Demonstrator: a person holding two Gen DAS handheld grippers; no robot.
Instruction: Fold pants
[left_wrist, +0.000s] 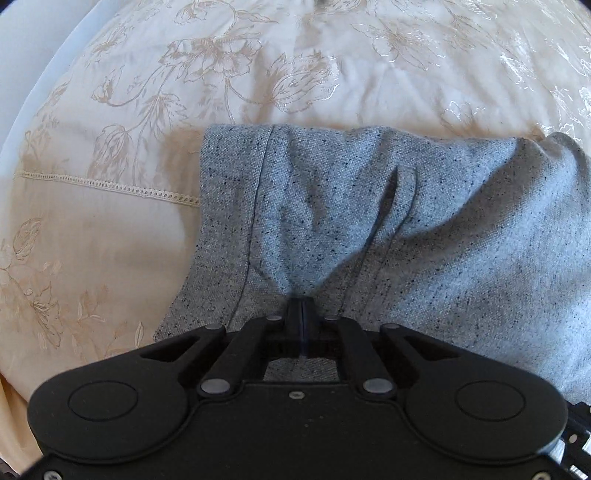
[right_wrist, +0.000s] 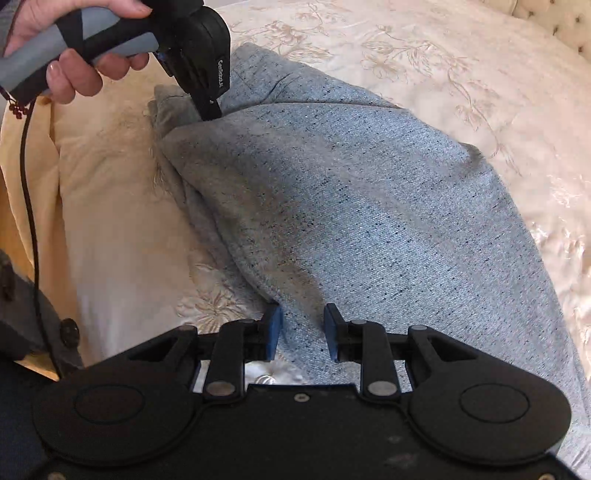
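Grey speckled pants (left_wrist: 369, 221) lie folded over on a cream bedspread (left_wrist: 147, 110). My left gripper (left_wrist: 301, 301) points down and is shut on a bunched pinch of the pants, with creases fanning out from its tips. The right wrist view shows the same left gripper (right_wrist: 210, 110) gripping the far corner of the pants (right_wrist: 351, 206), held by a person's hand (right_wrist: 74, 74). My right gripper (right_wrist: 303, 326) stands open over the near edge of the cloth. Its blue pads (right_wrist: 274, 332) sit apart, with fabric lying between them but not squeezed.
The bedspread (right_wrist: 461, 92) carries embroidered flowers and a lace seam (left_wrist: 110, 184). A black cable (right_wrist: 27, 184) hangs from the left handle. A tufted headboard edge (right_wrist: 554, 26) shows at the far right, and a dark sleeve with a button (right_wrist: 70, 336) at the lower left.
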